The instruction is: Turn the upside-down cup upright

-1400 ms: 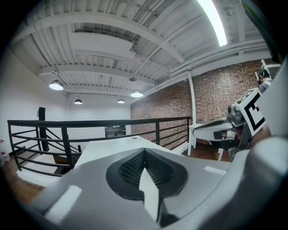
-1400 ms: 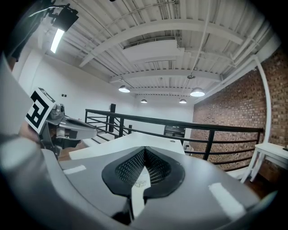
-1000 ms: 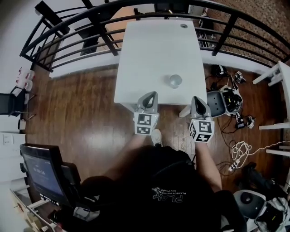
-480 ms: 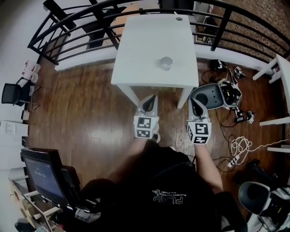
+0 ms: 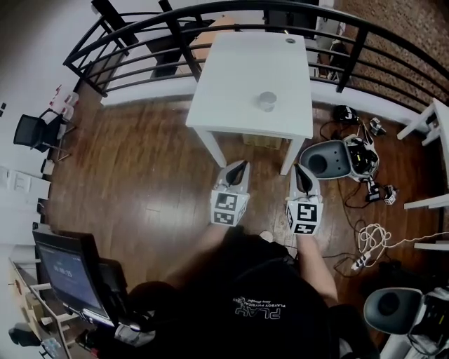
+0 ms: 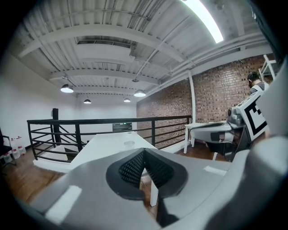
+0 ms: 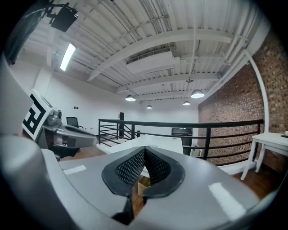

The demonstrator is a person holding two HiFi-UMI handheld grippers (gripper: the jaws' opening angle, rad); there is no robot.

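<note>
A small clear cup (image 5: pixel 266 101) stands on the white table (image 5: pixel 231 84), near its front right part. It is too small to tell which end is up. In the left gripper view the cup (image 6: pixel 129 143) is a faint shape far off on the tabletop. My left gripper (image 5: pixel 240 166) and right gripper (image 5: pixel 297 169) hover side by side over the wooden floor, short of the table's near edge and pointing toward it. Both are shut and empty: the left gripper (image 6: pixel 144 152) and right gripper (image 7: pixel 144 150) each show their pads meeting.
A black railing (image 5: pixel 210 17) runs behind the table. A grey machine (image 5: pixel 330 160) with cables (image 5: pixel 372 235) lies on the floor at right, beside another white table (image 5: pixel 431 119). A cardboard box (image 5: pixel 261 141) sits under the table. A monitor (image 5: pixel 66 270) and a chair (image 5: pixel 35 130) stand at left.
Both grippers have drawn back from the table's front edge and now hang over the floor. The table and cup lie farther away. Both stay shut.
</note>
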